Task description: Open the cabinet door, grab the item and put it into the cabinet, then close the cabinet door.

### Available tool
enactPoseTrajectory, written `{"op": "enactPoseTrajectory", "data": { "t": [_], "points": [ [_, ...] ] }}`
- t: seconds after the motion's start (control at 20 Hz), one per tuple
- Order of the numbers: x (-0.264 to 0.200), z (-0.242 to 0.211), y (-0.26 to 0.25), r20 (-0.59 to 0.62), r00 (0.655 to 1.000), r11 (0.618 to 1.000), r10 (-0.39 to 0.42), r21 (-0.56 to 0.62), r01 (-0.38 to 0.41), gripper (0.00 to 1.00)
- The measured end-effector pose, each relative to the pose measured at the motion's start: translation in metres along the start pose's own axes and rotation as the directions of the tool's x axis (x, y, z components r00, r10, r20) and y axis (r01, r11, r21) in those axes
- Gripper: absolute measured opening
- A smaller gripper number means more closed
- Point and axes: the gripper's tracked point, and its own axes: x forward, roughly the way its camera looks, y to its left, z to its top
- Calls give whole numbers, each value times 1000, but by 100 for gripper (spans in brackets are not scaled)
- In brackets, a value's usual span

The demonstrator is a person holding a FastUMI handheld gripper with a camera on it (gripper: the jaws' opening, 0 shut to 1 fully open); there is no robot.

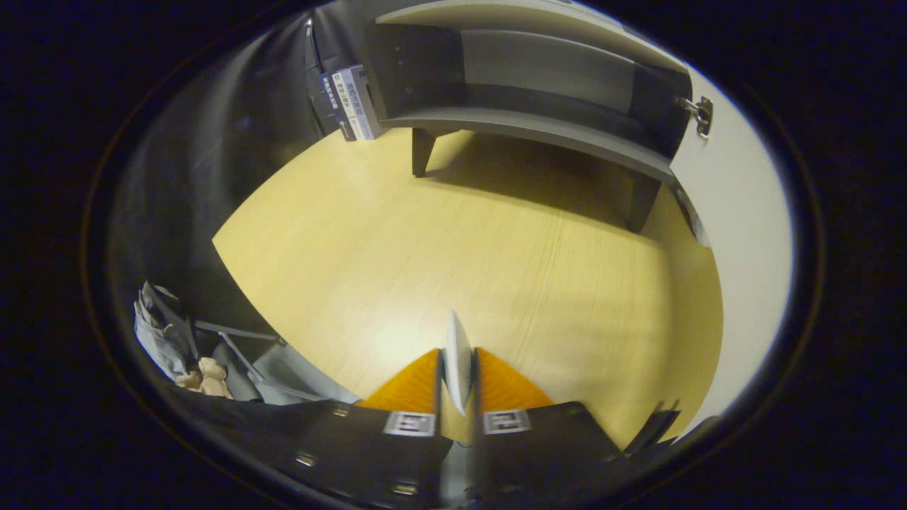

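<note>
While the gripper [458,375] pinches a thin white card [458,361] between both fingers, the cabinet [524,92] stands open well beyond, across the table [425,241]. Keep the card upright, move slowly, and aim for the shelf inside.

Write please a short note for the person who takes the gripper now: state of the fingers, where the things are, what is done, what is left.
Gripper: fingers shut on the item, a thin pale flat piece held on edge between them, above the table.
Cabinet: stands on the table beyond the fingers; its inside is open to view and looks bare. The door is swung open at the cabinet's right, its hinge showing.
Done: door open, item grabbed.
Left: carry the item forward into the cabinet, release it, close the door.
</note>
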Motion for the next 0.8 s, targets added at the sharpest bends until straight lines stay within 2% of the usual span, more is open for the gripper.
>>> {"op": "enactPoseTrajectory", "data": {
  "t": [0.05, 0.35, 0.5, 0.65, 0.8],
  "points": [
    [-7, 6, -2, 9, 1000, 1000, -8, 3, 8, 9],
    [-50, 67, -6, 73, 997, 999, -33, 46, 30, 9],
    [-91, 129, -4, 166, 985, 998, -41, 51, 33, 9],
    [-135, 196, -7, 277, 959, 998, -61, 11, 61, 9],
    [-169, 249, -4, 356, 933, 998, -56, 15, 55, 9]
  ]
}}
